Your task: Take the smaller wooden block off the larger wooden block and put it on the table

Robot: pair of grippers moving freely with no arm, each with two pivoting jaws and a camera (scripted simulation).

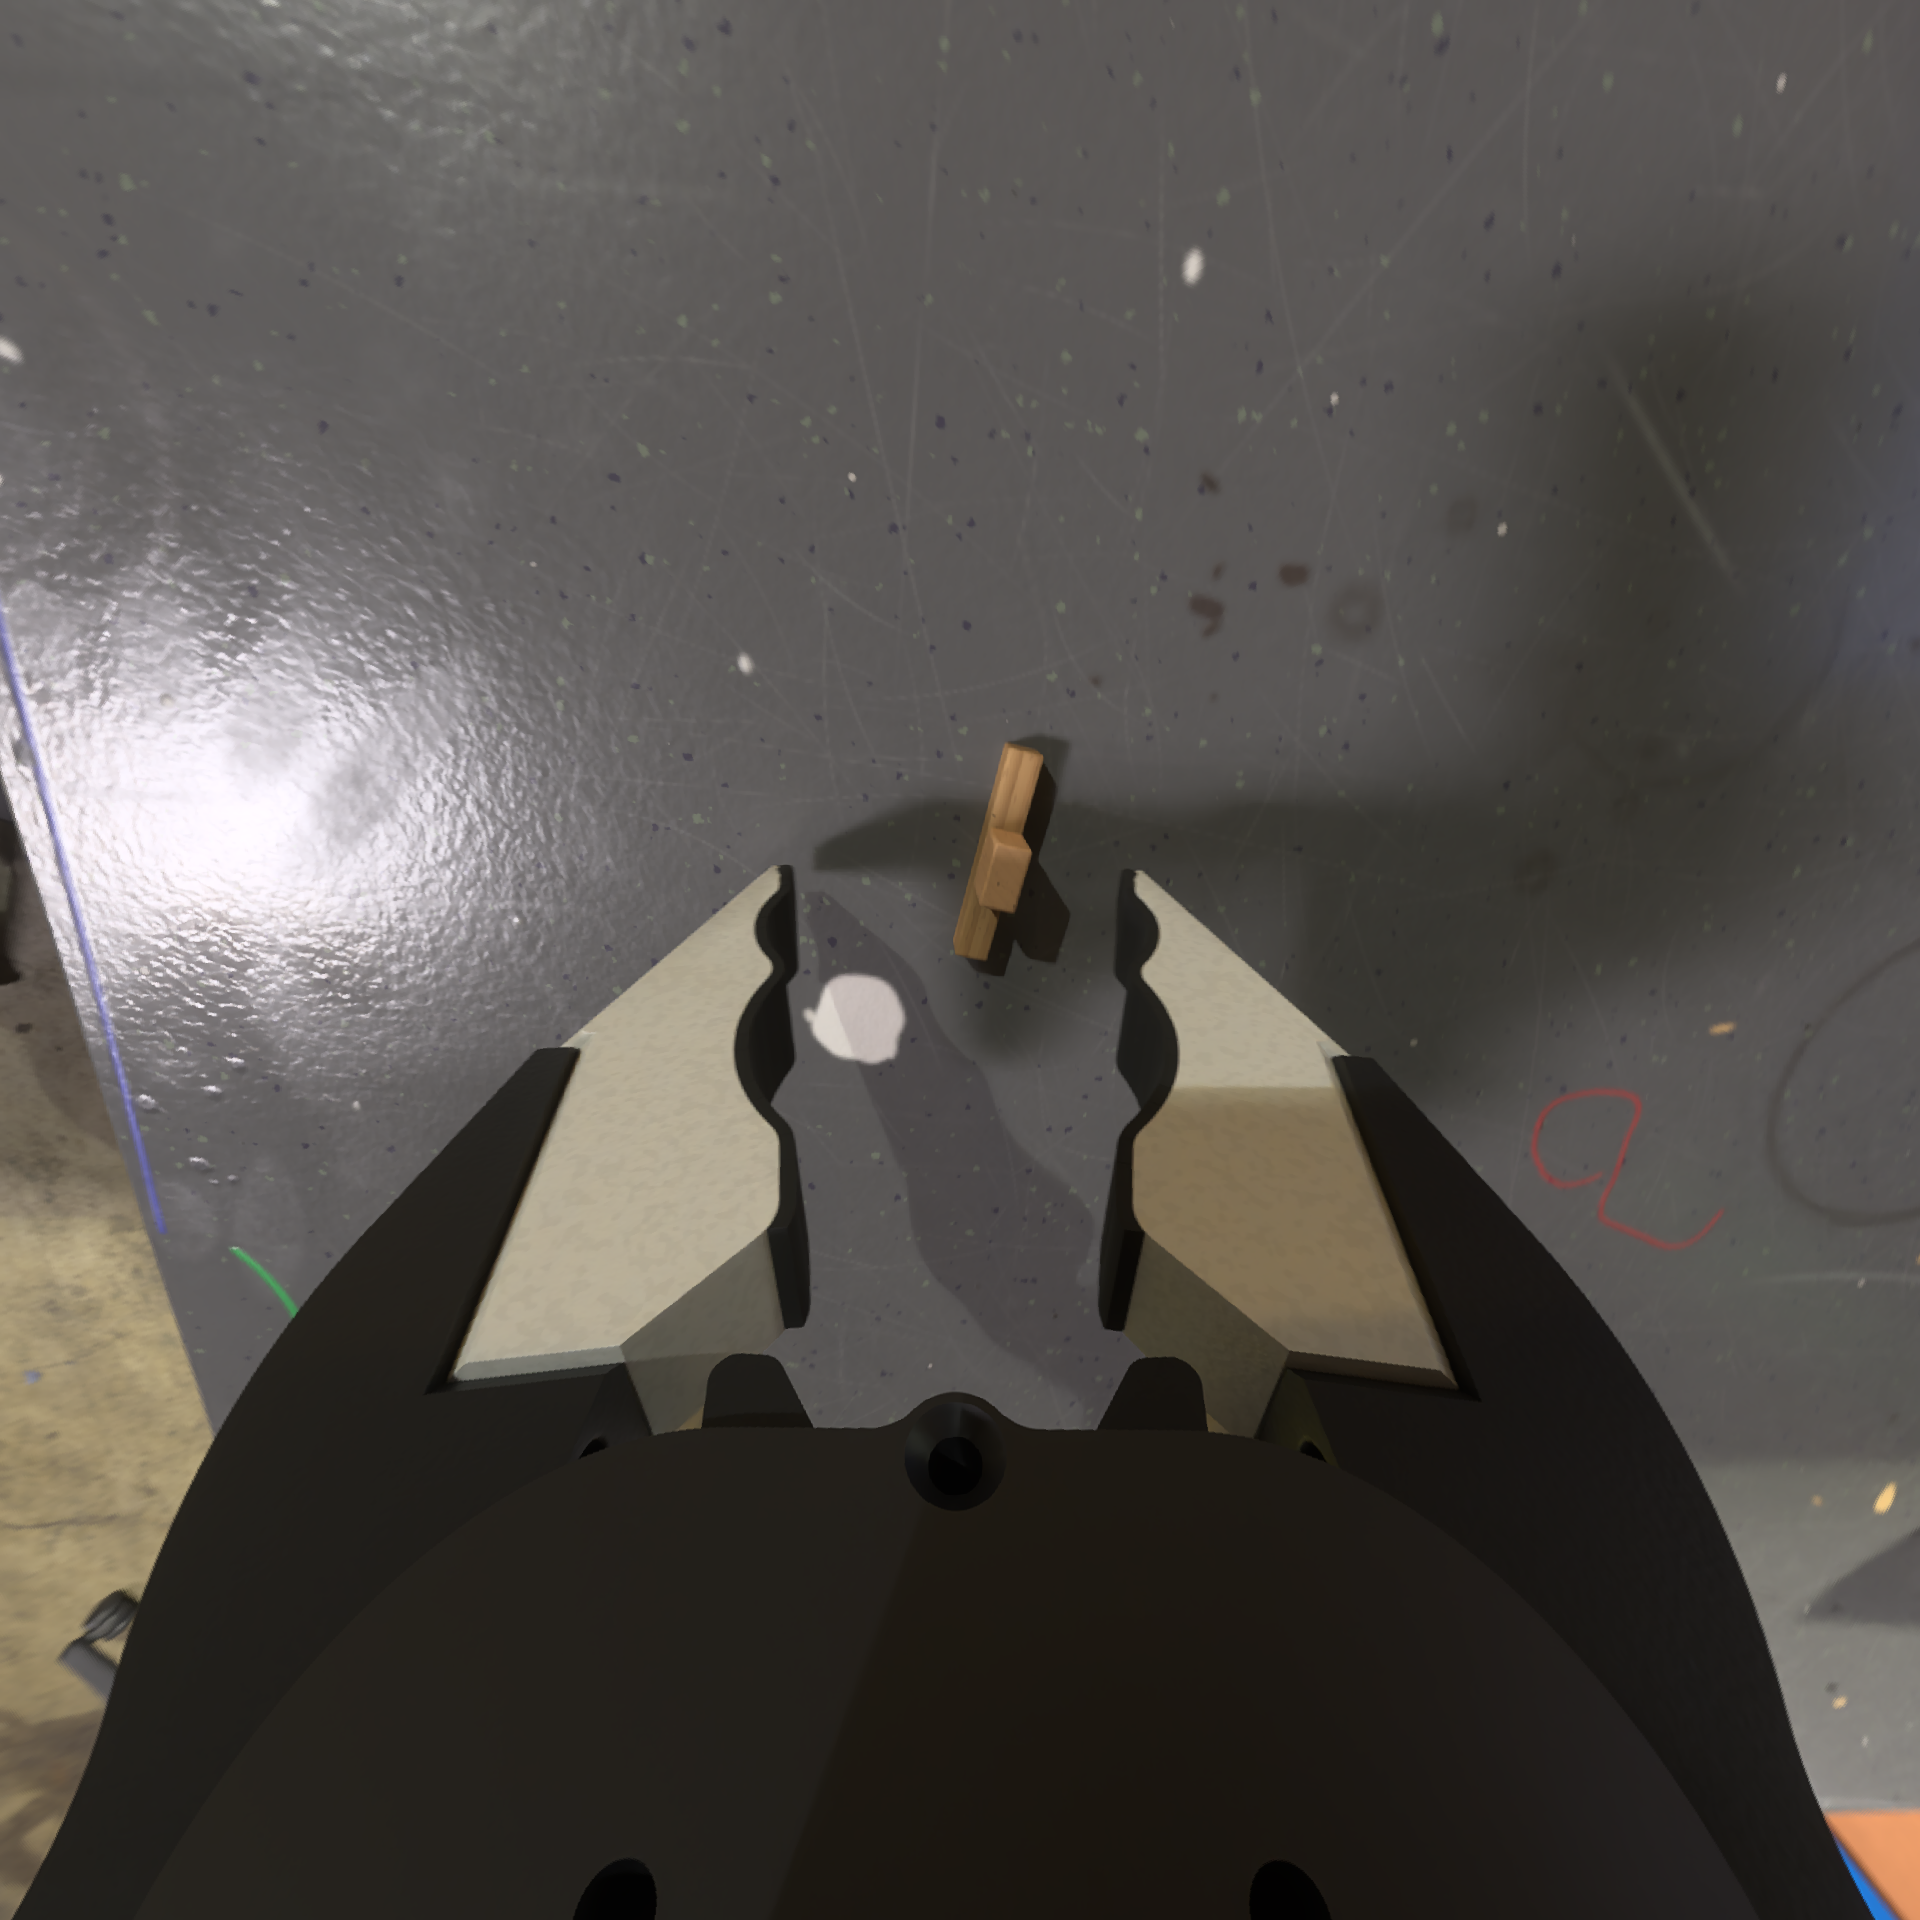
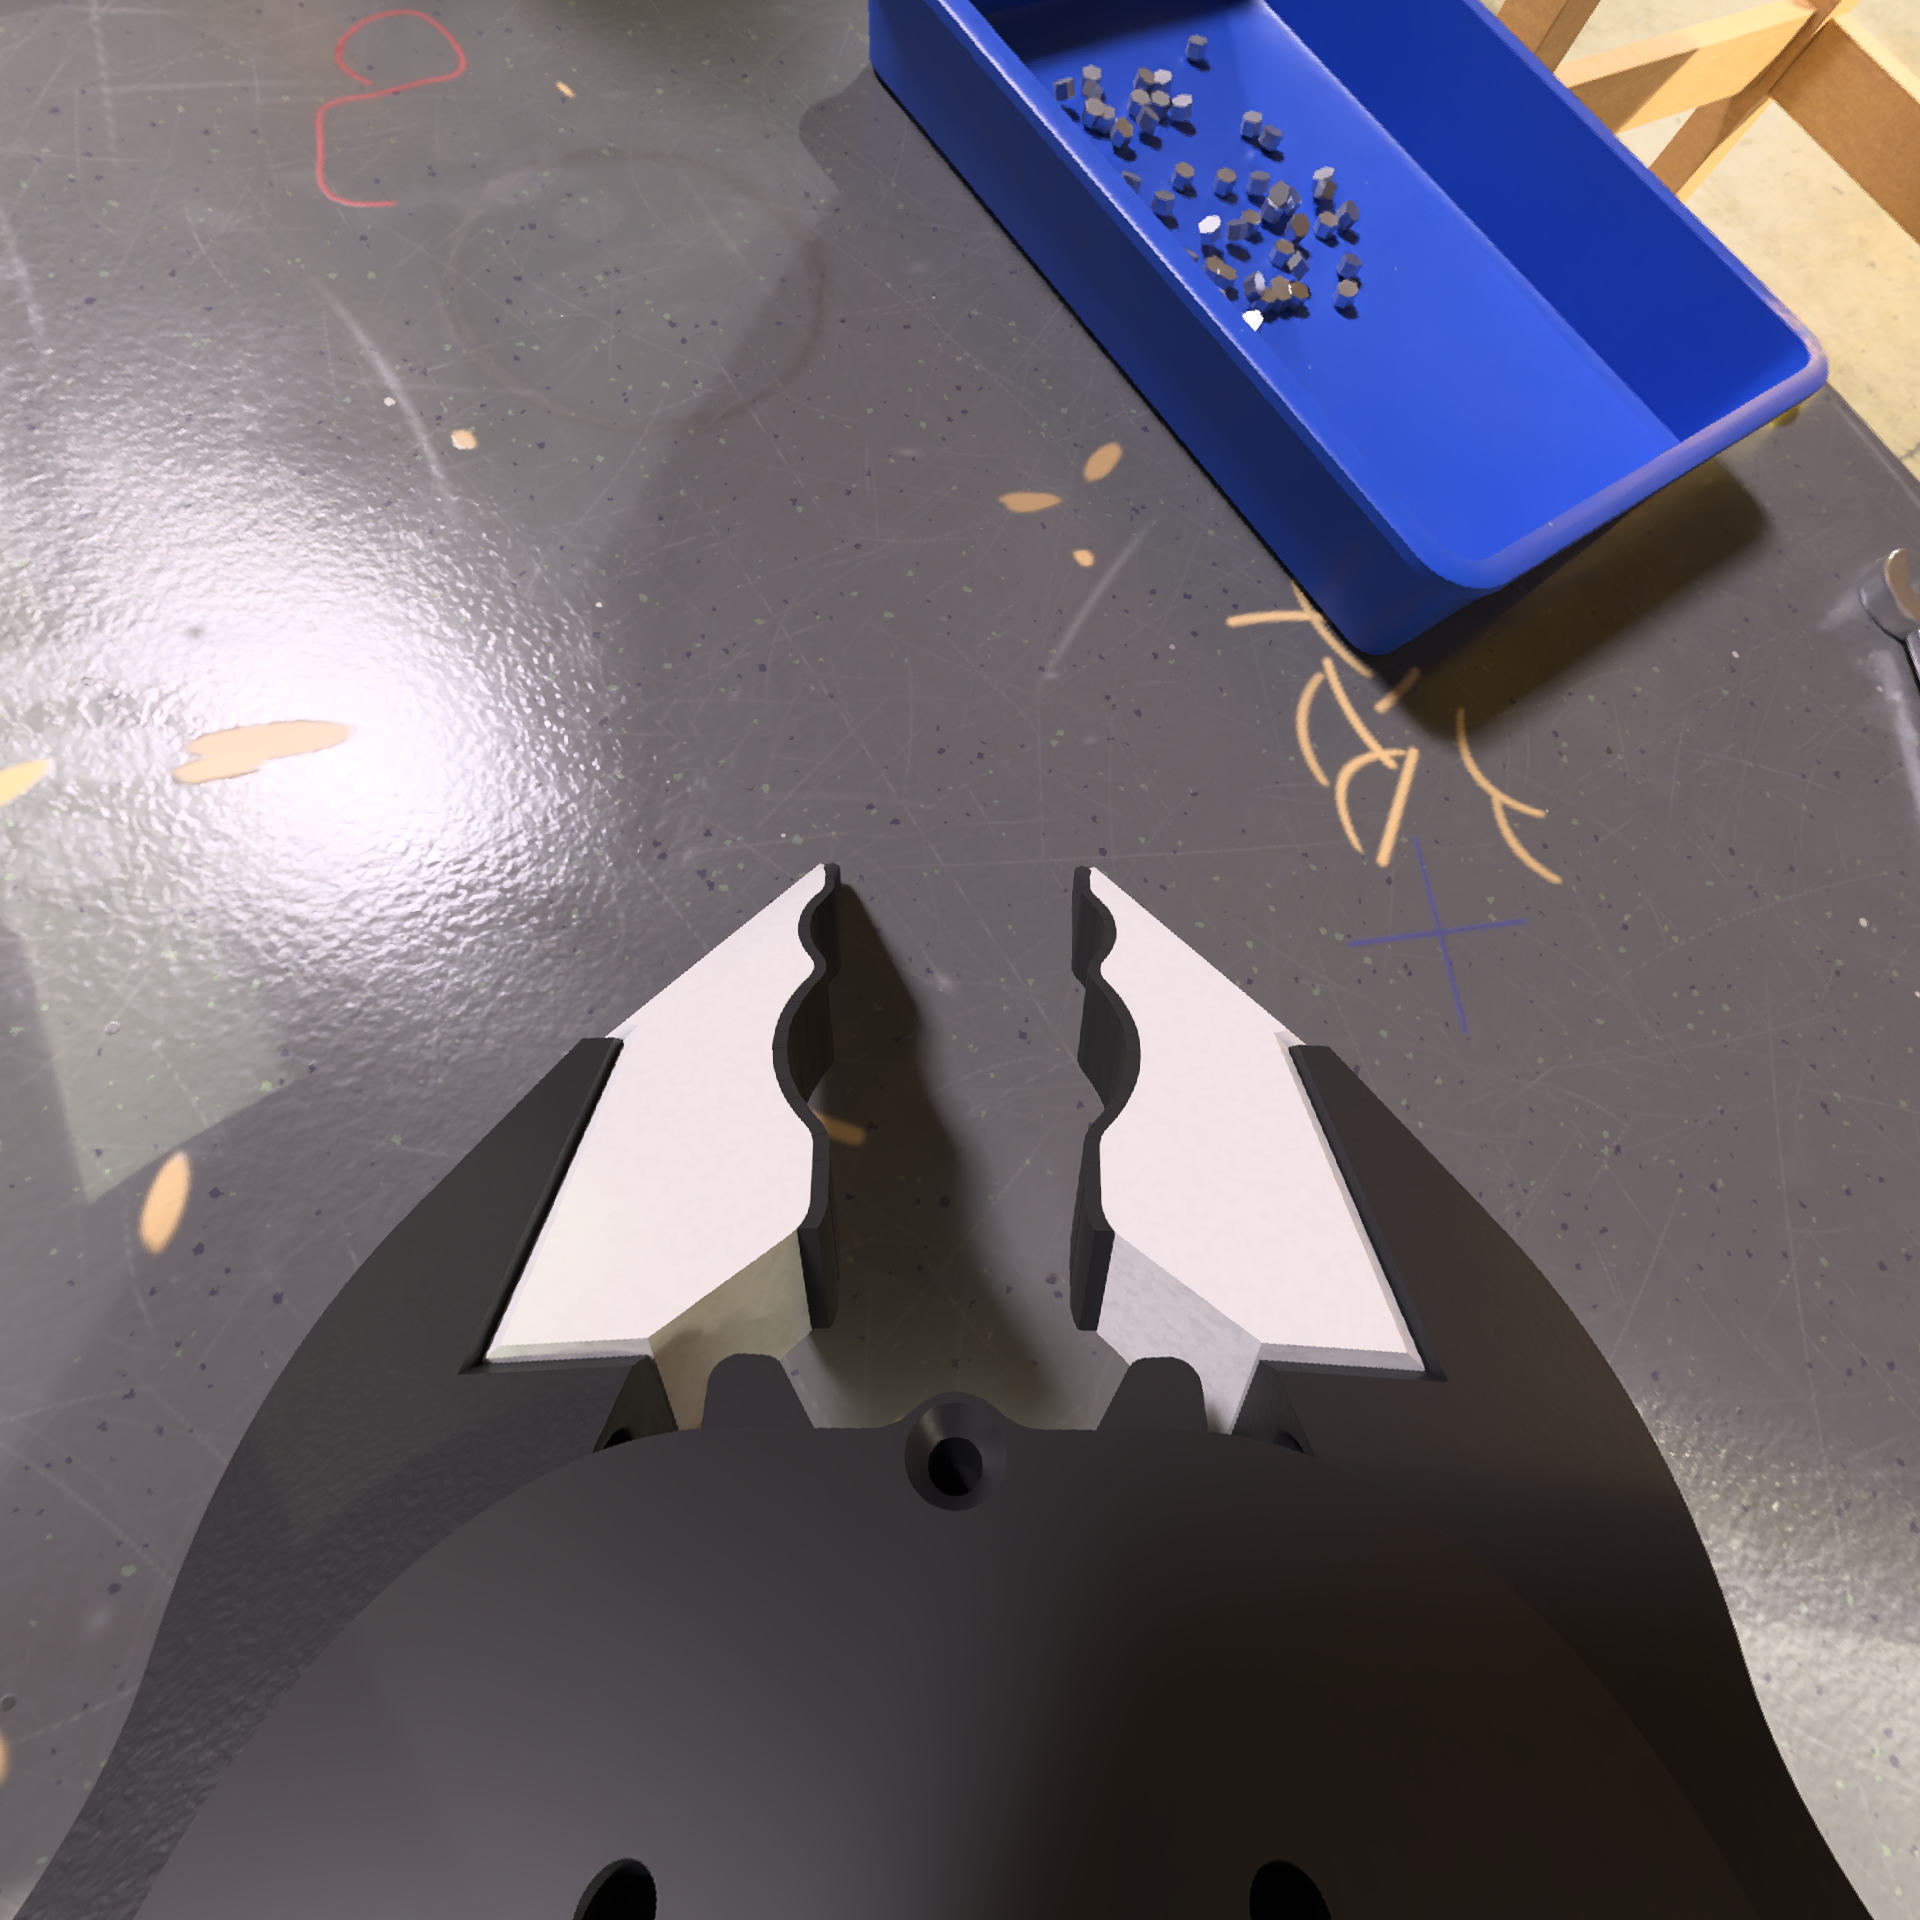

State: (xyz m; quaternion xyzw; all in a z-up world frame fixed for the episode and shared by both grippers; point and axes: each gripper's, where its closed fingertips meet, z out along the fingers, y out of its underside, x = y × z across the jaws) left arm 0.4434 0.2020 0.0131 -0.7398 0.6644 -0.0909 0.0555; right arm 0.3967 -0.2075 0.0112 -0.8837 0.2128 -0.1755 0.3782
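In the left wrist view a long, thin wooden block (image 1: 1013, 800) lies on the grey table (image 1: 520, 520), with a smaller wooden block (image 1: 1006, 871) sitting on its middle. My left gripper (image 1: 956, 883) is open and empty, well above the table, and the blocks show just beyond and between its fingertips. In the right wrist view my right gripper (image 2: 954, 878) is open and empty above a bare stretch of table (image 2: 623, 623). The blocks do not show in the right wrist view.
A blue bin (image 2: 1538, 499) holding several small metal nuts (image 2: 1236, 197) stands at the far right of the table, with a wooden frame (image 2: 1714, 73) beyond it. The table's left edge (image 1: 83, 935) drops to a tan floor. A white spot (image 1: 857, 1018) marks the table.
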